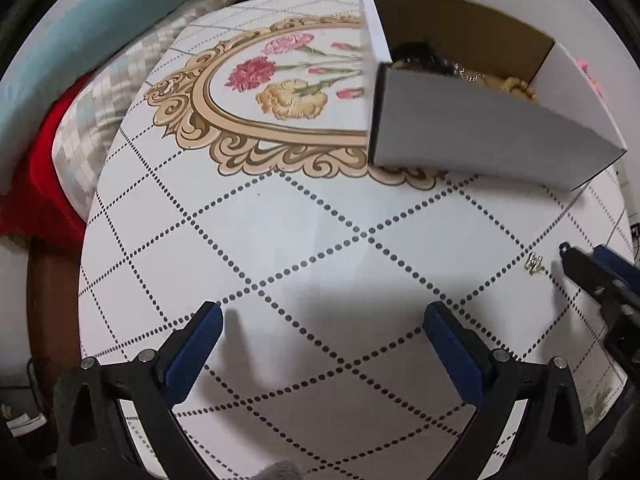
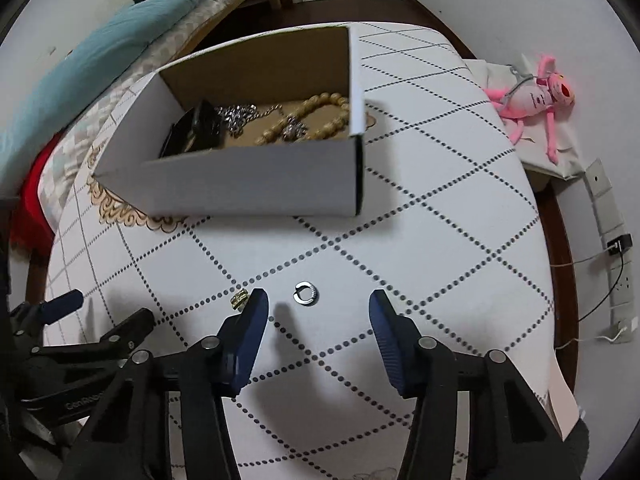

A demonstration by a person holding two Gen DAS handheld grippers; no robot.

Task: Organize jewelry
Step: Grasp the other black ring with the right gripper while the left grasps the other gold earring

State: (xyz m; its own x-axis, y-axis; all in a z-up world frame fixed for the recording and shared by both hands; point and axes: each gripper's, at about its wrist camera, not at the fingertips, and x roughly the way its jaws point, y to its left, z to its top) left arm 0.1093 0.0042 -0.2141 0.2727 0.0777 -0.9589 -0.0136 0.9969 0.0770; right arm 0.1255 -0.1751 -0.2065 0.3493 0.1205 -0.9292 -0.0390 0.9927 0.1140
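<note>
A white cardboard box (image 2: 248, 184) stands on the patterned table and holds a bead necklace (image 2: 320, 114), silver chains (image 2: 236, 114) and a black item (image 2: 196, 128); it also shows in the left wrist view (image 1: 480, 136). A small silver ring (image 2: 306, 293) lies on the table just ahead of my open, empty right gripper (image 2: 318, 304). A small gold ring (image 2: 239, 298) lies beside the right gripper's left fingertip; it also shows in the left wrist view (image 1: 534, 263). My left gripper (image 1: 320, 316) is open and empty over bare table.
The table (image 1: 280, 240) has a dotted diamond pattern and a flower medallion (image 1: 280, 84). A bed with teal and red bedding (image 1: 60, 80) lies to the left. A pink plush toy (image 2: 536, 96) and a power strip (image 2: 612, 240) lie on the floor to the right.
</note>
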